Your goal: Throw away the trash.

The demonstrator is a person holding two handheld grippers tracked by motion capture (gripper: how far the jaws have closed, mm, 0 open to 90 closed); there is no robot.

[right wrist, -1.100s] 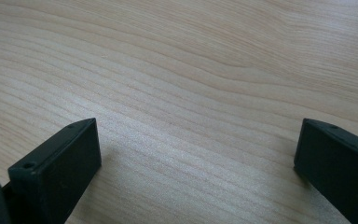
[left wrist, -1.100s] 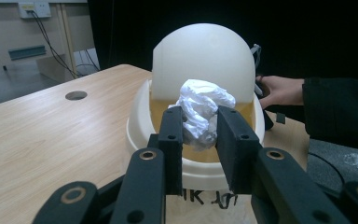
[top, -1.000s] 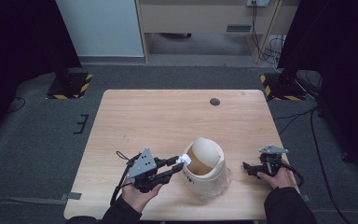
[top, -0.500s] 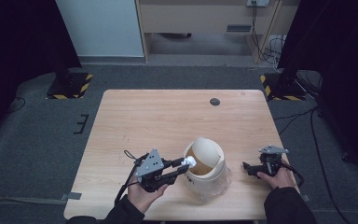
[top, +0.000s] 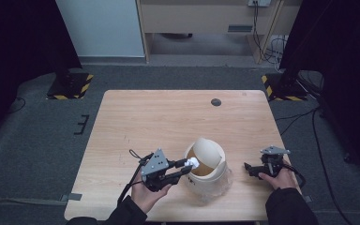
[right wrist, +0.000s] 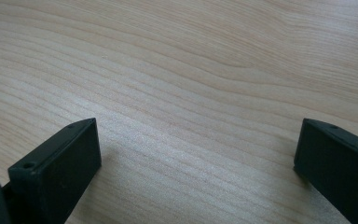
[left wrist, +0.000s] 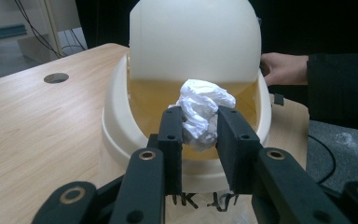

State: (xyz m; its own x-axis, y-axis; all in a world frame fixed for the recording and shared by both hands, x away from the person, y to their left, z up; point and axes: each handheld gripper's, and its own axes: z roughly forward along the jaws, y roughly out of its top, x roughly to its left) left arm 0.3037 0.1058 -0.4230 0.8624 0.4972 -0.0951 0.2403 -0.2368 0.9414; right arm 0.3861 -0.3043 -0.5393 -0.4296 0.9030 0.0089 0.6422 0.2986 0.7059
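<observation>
Paper wad, clamped in the left tool, has been carried to the swing-lid bin mouth, ready for dropping; right tool is held agape beside the bin.

both sleeves are dark, almost black. the left hand-held gripper is black, with a grey three-cornered plate on top, a black looping cable behind, and flat rectangular jaws on linked bars with brass-ringed pivots and small screw holes. the right hand-held gripper looks alike.
</observation>
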